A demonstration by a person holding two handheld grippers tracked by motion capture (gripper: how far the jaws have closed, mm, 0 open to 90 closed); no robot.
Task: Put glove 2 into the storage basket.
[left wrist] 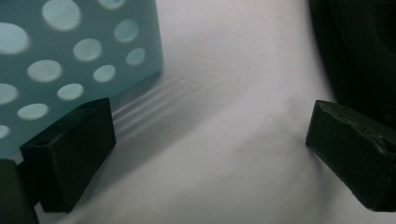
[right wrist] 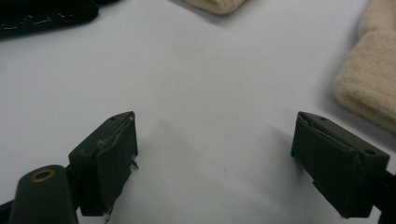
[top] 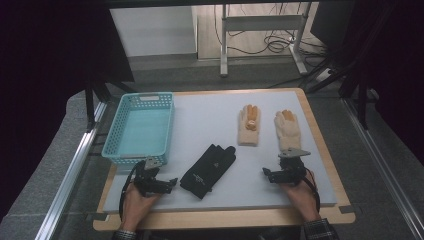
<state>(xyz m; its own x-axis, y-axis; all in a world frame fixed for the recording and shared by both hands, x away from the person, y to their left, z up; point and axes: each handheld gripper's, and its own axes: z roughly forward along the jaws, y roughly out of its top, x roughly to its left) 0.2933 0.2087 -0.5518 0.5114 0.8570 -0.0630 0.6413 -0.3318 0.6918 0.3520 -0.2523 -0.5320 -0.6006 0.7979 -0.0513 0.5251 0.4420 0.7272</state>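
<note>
A black glove [top: 207, 170] lies flat on the white mat [top: 210, 117], near the front middle. Two cream gloves with orange fingertips lie farther back on the right, one [top: 249, 125] beside the other [top: 287, 129]. My left gripper [top: 157, 174] rests low on the mat between the teal basket [top: 140, 127] and the black glove, open with bare mat between its jaws [left wrist: 210, 149]. My right gripper [top: 285, 167] sits just in front of the right cream glove [right wrist: 369, 79], open and holding nothing [right wrist: 215, 149]. The black glove's edge [right wrist: 42, 16] lies far to its left.
The teal perforated basket [left wrist: 70, 56] stands at the mat's left with nothing in it, close to my left jaw. The black glove [left wrist: 359, 56] is a dark mass at the right of the left gripper view. Wooden table edges frame the mat; metal rails run along both sides.
</note>
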